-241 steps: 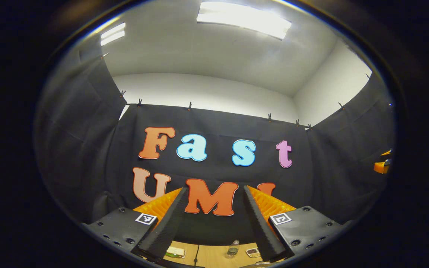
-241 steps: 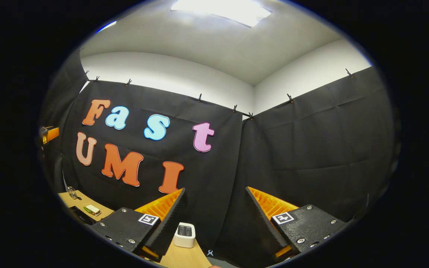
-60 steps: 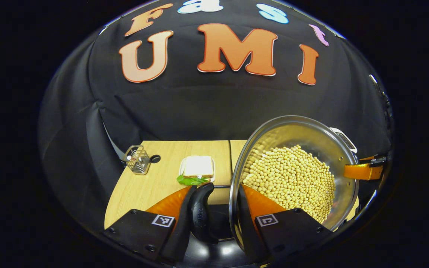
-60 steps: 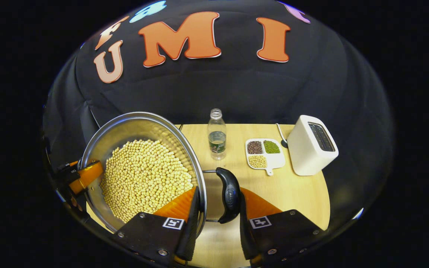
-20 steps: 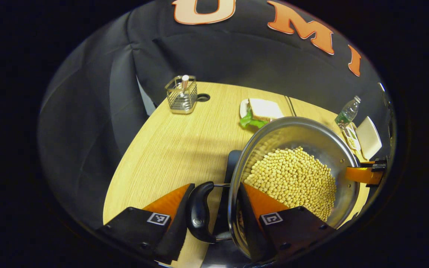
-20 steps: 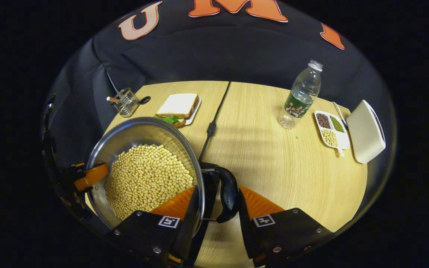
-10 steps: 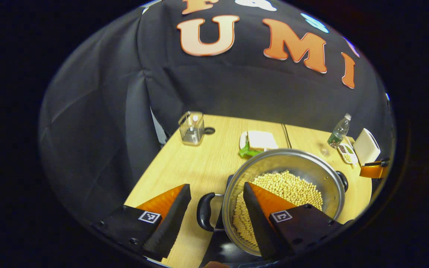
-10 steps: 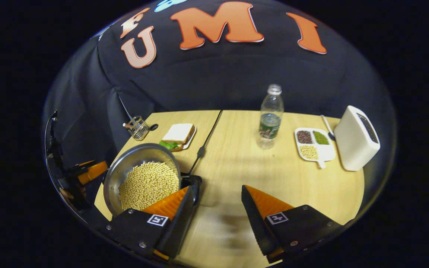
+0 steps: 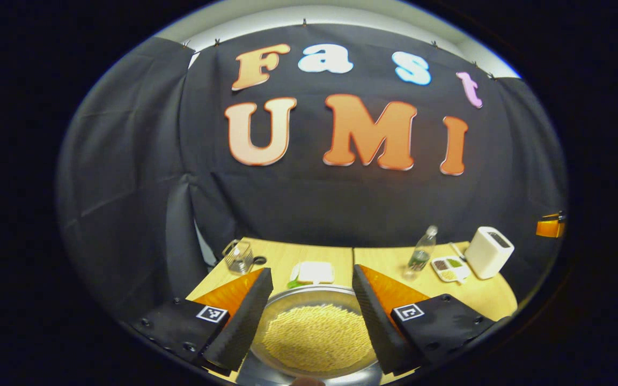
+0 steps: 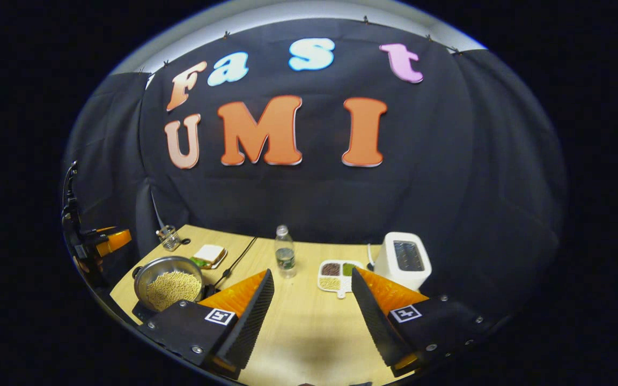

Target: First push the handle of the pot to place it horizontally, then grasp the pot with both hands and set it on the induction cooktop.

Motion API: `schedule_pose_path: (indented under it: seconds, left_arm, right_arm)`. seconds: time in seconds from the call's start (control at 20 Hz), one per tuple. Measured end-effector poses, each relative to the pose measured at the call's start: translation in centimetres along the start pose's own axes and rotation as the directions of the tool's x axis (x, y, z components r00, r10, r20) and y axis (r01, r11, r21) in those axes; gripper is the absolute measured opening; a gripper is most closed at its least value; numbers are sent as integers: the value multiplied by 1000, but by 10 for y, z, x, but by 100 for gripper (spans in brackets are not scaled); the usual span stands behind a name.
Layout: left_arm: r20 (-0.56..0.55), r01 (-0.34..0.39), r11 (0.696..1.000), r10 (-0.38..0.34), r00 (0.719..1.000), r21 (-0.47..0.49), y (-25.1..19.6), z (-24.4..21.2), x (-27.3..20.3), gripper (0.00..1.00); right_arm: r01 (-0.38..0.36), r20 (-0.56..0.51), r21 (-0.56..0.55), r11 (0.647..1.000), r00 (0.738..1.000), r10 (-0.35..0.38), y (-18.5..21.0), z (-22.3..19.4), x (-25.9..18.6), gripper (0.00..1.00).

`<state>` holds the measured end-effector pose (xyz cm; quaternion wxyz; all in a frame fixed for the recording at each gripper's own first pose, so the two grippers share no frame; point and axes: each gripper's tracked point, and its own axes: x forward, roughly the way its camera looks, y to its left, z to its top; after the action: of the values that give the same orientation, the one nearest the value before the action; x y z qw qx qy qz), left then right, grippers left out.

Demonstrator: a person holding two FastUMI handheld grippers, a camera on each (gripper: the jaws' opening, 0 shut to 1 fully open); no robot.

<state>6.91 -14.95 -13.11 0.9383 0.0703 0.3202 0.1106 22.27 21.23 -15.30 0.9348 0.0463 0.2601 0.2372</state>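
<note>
Fingers of both left gripper (image 9: 309, 305) and right gripper (image 10: 311, 305) spread wide, holding nothing, lifted clear above the pot (image 10: 169, 284). Pot sits on the dark induction cooktop (image 10: 142, 311) by the bench (image 10: 298, 316) edge, sandwich just beyond it, so placement looks done.

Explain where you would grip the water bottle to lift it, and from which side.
Grip the water bottle round its body, below the cap, coming level from the front. It stands upright and apart from the divided dish, so open fingers could probably straddle it.
</note>
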Motion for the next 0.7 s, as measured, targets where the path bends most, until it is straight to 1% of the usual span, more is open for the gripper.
schedule_pose_path:
  seconds: [0.05, 0.1, 0.2, 0.25, 0.3, 0.4, 0.45, 0.55, 0.6, 0.65, 0.7]
  left_arm:
    - [45, 11, 1000, -11, 999, 9, -11, 25, -8, 95]
    - [99, 14, 1000, -16, 995, 16, -21, 49, -18, 96]
    - [205, 25, 1000, -28, 978, 16, -37, 92, -35, 95]
    - [238, 32, 999, -34, 971, 12, -45, 108, -45, 96]
    - [271, 45, 999, -46, 962, 8, -52, 121, -53, 96]
    - [340, 79, 997, -75, 937, 2, -68, 156, -71, 98]
    - [374, 91, 996, -85, 924, 1, -74, 171, -81, 96]
    - [447, 110, 994, -97, 889, -2, -79, 197, -96, 96]
    - [478, 113, 994, -95, 873, -9, -80, 211, -106, 96]
    - [500, 119, 993, -93, 861, -20, -80, 222, -112, 96]
    - [514, 124, 992, -90, 853, -32, -79, 231, -122, 97]
  right_arm:
    - [21, 42, -10, 1000, 999, -21, -16, 18, -13, 90]
    - [37, 85, -18, 999, 996, -35, -26, 35, -27, 90]
    - [66, 167, -35, 997, 984, -59, -46, 67, -55, 92]
    - [82, 199, -37, 996, 977, -73, -55, 80, -67, 98]
    - [85, 230, -38, 996, 970, -74, -61, 94, -78, 94]
    - [91, 286, -64, 994, 956, -69, -67, 121, -102, 94]
    - [107, 311, -84, 991, 947, -76, -70, 131, -111, 94]
    - [141, 353, -108, 984, 931, -94, -73, 153, -126, 95]
    - [140, 378, -110, 984, 921, -88, -72, 166, -136, 95]
    - [129, 405, -110, 985, 911, -74, -68, 183, -146, 98]
    - [118, 428, -109, 987, 902, -61, -64, 195, -154, 95]
